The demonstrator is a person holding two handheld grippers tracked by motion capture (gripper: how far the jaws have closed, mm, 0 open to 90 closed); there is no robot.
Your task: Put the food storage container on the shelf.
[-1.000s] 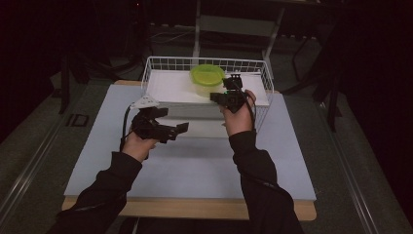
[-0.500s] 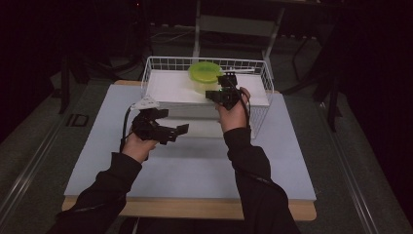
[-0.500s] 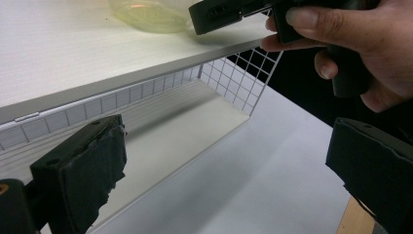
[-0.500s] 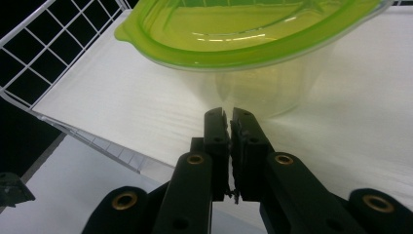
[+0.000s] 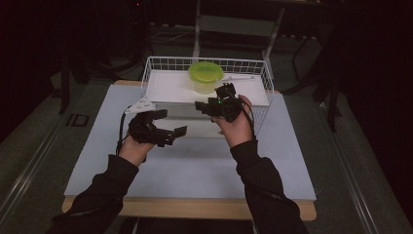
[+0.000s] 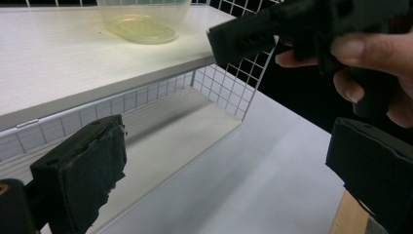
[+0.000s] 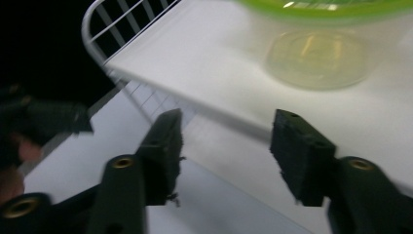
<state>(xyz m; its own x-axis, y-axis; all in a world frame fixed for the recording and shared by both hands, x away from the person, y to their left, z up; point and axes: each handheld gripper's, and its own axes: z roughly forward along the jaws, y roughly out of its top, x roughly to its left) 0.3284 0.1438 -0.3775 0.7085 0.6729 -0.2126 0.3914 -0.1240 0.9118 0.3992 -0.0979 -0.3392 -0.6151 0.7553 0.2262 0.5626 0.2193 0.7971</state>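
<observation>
The tub [image 5: 206,78] is standing upright on the white shelf [image 5: 165,87] inside the wire basket [image 5: 255,66], toward the back and a little to the right of the middle of the shelf. You are holding your right gripper [image 5: 214,105] just in front of the tub, over the front edge of the shelf. Its jaws have just been opening; they are spread now with nothing between them, and the tub is sitting beyond the tips. Your left gripper [image 5: 168,131] is waiting well apart from the tub, low in front of the basket, also spread and empty.

I am judging the tub as light, thin clear plastic under a green lid [image 7: 331,6]. It is looking empty, so it will probably tip or slide easily. The wall is smooth and may flex, so squeeze gently. I would take it across the body just under the lid rim, which could stop it from slipping down.

Around the tub, the basket wires are rising close behind it and further off at the right. The shelf to the left of the tub and in front of it is open. Come in from the front and lift straight up above the wire rim before moving away.
</observation>
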